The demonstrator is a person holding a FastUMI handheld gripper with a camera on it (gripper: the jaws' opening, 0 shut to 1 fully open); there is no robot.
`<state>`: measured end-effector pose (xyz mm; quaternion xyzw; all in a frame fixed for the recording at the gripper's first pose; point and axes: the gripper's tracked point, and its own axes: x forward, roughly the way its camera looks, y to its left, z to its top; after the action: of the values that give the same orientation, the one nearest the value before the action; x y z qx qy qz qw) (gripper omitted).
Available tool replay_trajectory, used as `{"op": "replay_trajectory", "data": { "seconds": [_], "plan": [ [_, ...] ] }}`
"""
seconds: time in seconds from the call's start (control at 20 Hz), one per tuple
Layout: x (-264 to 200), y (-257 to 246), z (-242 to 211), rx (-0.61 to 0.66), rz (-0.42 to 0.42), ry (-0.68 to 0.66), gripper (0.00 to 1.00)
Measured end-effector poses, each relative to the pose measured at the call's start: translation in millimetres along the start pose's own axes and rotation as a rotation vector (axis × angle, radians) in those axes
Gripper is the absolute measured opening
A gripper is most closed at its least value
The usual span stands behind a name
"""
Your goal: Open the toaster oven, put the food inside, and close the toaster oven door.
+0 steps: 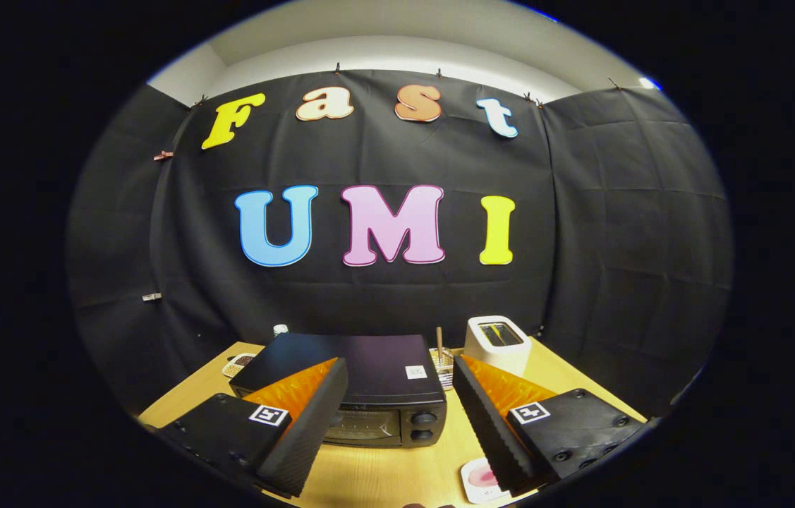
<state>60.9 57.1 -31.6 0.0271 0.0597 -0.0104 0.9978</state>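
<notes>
A black toaster oven [369, 374] stands on the wooden table [397, 473] just ahead of my fingers, its glass door [362, 425] shut and two knobs [423, 426] on the right of its front. My gripper [397, 416] hangs above the table's near side, open, its fingers wide apart with nothing between them. The left finger [312, 423] covers part of the oven's left front. A small white plate with pink food [483, 478] lies on the table beside the right finger [482, 423], partly hidden by it.
A white pop-up toaster [497, 342] stands behind the oven to the right. A wooden stick in a patterned holder [441, 360] sits between them. A small dish [238, 364] and a bottle top [280, 329] lie behind the oven's left side. Black cloth walls close in the table.
</notes>
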Motion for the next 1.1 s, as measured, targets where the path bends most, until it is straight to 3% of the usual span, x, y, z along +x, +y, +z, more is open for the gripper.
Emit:
{"op": "replay_trajectory", "data": {
  "seconds": [0.55, 1.1],
  "plan": [
    [43, 71, -50, -0.042, 0.086, 0.116, 0.98],
    [71, 110, -110, -0.068, 0.125, 0.212, 0.98]
  ]
}}
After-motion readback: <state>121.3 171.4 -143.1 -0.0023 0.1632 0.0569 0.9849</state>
